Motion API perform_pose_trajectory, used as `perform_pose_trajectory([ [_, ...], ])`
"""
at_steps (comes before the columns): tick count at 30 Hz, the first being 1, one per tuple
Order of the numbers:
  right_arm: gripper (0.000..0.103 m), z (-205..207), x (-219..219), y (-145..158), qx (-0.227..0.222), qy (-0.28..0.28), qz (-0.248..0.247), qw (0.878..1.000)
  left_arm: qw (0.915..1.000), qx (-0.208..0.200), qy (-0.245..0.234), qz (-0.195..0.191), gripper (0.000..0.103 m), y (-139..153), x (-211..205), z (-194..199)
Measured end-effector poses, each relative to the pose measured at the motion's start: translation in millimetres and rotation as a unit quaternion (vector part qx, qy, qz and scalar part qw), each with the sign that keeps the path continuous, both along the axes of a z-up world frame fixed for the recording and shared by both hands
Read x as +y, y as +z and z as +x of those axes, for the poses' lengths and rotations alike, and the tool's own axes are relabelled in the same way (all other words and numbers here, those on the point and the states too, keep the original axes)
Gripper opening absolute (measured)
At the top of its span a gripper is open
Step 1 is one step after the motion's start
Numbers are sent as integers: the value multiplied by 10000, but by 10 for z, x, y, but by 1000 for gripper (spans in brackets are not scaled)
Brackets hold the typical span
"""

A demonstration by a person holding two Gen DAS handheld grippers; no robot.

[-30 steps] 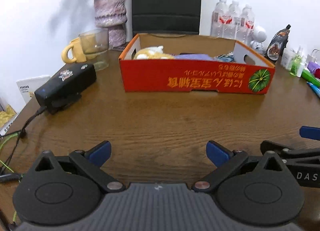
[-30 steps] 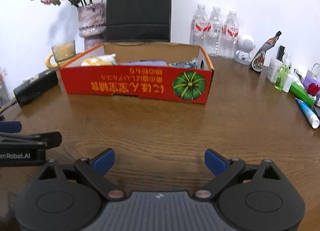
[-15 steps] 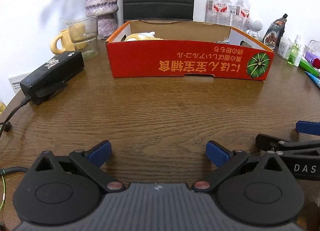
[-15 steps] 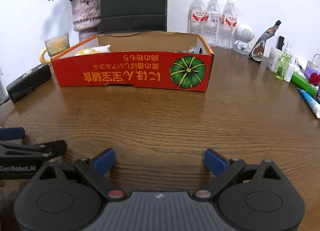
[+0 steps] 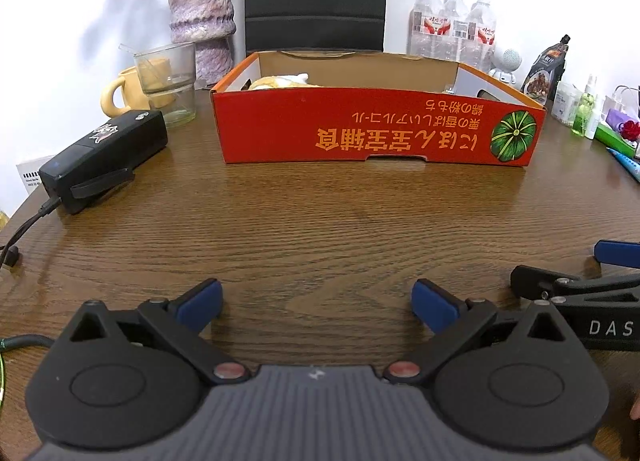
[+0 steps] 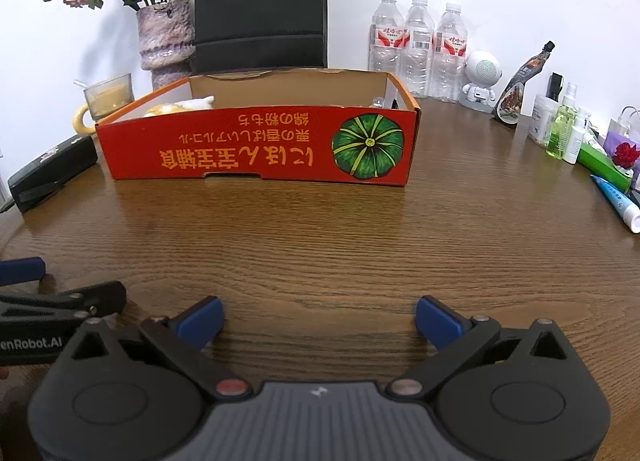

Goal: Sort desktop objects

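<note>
Across the bare desk (image 6: pixel 360 245) from us sits the red pumpkin-print box (image 6: pixel 256 145), long side facing both grippers; left gripper (image 5: pixel 316 303) and right gripper (image 6: pixel 320 319) hover with wide, empty jaws, the right's just opened further, the toothpaste tube (image 6: pixel 616 201) nearer the right

The left gripper (image 5: pixel 316 301) and the right gripper (image 6: pixel 320 319) sit side by side, both tilted downward, jaws spread wide with nothing between them; the right one's jaws have just been opening a little further
</note>
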State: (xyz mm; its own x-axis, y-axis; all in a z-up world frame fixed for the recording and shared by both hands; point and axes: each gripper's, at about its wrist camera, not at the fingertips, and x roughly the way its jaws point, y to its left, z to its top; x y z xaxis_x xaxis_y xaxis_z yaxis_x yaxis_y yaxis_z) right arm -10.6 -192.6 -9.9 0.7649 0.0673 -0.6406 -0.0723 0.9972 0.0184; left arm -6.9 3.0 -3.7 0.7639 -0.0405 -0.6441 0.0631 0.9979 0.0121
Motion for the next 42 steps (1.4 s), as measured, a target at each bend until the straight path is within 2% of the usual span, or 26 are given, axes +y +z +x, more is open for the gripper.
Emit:
perform_pose_trajectory([
  [42,103,0,10,-4,1,-21,0,10000,10000,7,84,-46,103,-1,-7,7],
])
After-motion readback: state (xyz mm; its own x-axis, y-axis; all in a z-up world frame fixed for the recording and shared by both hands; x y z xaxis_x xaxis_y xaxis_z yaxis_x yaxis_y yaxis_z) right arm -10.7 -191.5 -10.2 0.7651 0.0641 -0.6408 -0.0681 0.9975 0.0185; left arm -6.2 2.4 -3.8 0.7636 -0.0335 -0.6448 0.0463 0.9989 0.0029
